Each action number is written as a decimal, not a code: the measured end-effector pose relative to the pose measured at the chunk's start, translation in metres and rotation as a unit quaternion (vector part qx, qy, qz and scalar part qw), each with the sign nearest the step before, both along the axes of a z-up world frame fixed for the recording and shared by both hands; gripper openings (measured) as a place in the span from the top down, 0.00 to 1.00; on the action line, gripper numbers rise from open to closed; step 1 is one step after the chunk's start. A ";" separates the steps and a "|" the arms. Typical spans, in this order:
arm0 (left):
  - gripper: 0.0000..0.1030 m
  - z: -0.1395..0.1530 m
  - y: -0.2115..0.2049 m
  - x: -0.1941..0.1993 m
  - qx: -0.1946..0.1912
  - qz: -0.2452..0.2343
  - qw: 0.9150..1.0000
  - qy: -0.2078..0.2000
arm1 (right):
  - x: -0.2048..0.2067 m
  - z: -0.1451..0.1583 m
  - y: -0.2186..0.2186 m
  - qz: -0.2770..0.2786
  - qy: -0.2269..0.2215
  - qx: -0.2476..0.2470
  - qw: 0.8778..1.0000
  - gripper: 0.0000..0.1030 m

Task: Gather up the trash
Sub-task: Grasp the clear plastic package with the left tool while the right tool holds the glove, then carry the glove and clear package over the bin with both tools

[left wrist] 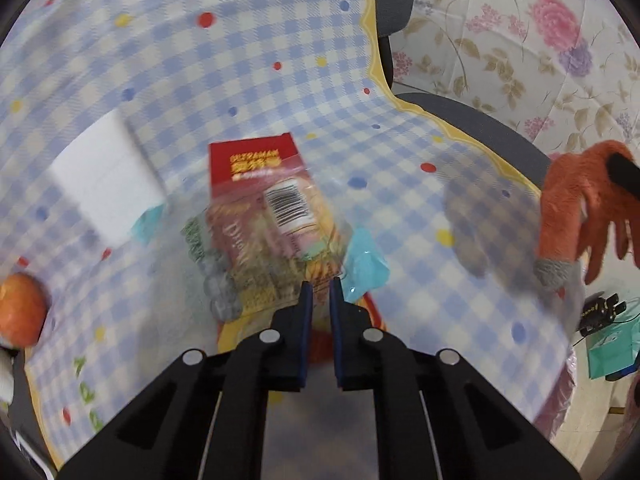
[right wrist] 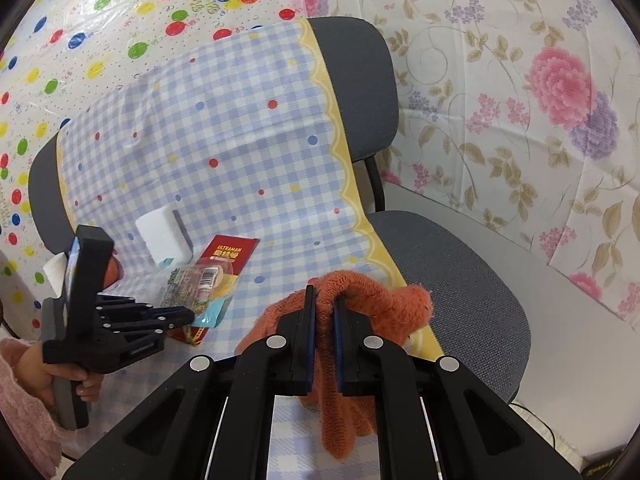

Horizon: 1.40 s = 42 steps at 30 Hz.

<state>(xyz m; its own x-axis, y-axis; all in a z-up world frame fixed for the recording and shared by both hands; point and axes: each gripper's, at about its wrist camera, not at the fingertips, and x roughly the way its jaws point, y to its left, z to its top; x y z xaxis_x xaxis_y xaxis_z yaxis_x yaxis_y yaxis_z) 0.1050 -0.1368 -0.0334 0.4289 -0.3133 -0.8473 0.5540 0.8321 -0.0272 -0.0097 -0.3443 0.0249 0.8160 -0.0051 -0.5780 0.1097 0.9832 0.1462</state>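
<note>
A clear snack wrapper (left wrist: 280, 216) with a barcode lies on the checked cloth (left wrist: 240, 60), partly over a red packet (left wrist: 256, 160). My left gripper (left wrist: 320, 285) is shut on the wrapper's near edge. In the right wrist view the same gripper (right wrist: 190, 316) meets the wrapper (right wrist: 200, 280) from the left. A teal scrap (left wrist: 366, 264) sits just right of the left gripper's tips. My right gripper (right wrist: 322, 298) is shut on a fuzzy orange glove (right wrist: 360, 292), which dangles at the right edge of the left wrist view as the glove (left wrist: 572, 208).
A white foam block (right wrist: 164, 236) and an orange fruit (left wrist: 20, 308) lie left of the wrapper. The cloth drapes a grey chair (right wrist: 460, 272) with bare seat on the right. A hand (right wrist: 68, 376) in a pink sleeve holds the left gripper. Floral sheeting hangs behind.
</note>
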 end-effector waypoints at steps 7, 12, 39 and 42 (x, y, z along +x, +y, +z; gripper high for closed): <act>0.25 0.016 0.035 -0.014 -0.038 0.043 0.997 -0.047 | -0.003 0.003 0.012 0.007 0.000 -0.002 1.000 0.92; 0.21 0.006 0.045 0.015 -0.045 0.069 0.996 -0.044 | -0.002 0.003 0.012 0.009 -0.005 0.005 1.000 0.92; 1.00 0.079 0.068 -0.064 -0.155 0.050 0.980 -0.117 | -0.034 0.016 0.031 0.006 -0.009 -0.004 1.000 0.92; 1.00 0.091 0.065 -0.093 -0.159 0.033 0.977 -0.137 | -0.051 0.020 0.035 0.005 -0.011 -0.009 1.000 0.92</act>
<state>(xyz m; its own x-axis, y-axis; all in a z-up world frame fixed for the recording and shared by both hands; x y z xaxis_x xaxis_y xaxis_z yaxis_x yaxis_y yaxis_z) 0.0124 -0.0718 0.0575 0.6540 -0.5063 -0.5620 0.5224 0.8396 -0.1485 -0.0607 -0.3093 0.0445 0.8285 -0.0073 -0.5600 0.0964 0.9869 0.1297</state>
